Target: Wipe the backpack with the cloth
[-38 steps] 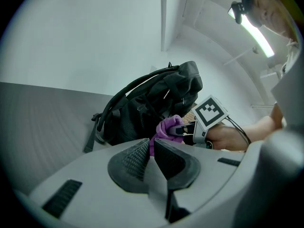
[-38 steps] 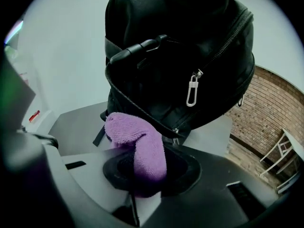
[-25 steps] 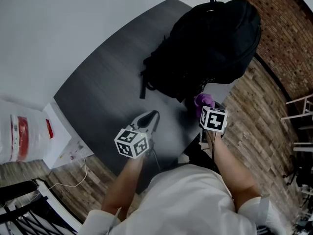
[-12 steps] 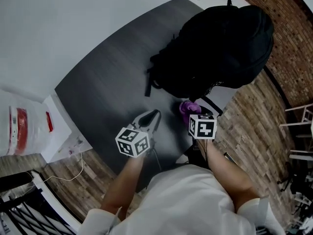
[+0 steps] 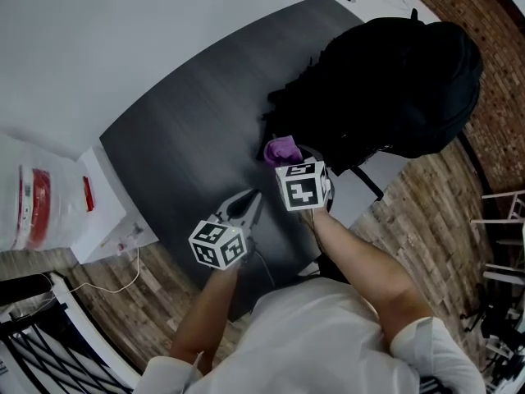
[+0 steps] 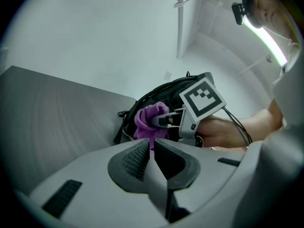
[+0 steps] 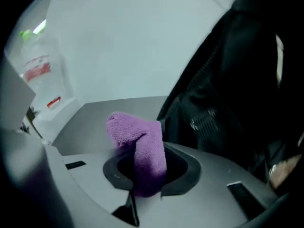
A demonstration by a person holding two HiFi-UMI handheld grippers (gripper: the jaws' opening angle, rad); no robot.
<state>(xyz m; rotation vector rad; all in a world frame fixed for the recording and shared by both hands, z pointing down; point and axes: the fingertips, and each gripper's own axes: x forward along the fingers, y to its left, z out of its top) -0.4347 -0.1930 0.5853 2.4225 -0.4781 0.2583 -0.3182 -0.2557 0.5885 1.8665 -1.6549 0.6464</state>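
Fingers of our right gripper point(image 7: 142, 177) pinch the purple cloth point(image 7: 137, 137), whose bunched end sits just beside the black backpack point(image 5: 394, 80), lying ahead and rightward on the dark table point(image 5: 180, 138). Our left gripper point(image 6: 151, 158), farther from it, is closed on nothing. We can read no brand; the white bag's point(image 5: 33, 212) red label is blurred.

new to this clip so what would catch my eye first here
The bright purple cloth stands out most, clamped in the right gripper right at the edge of the big black backpack. The backpack sits at the far right end of the dark grey table. The left gripper hovers shut and empty over the table's near part.
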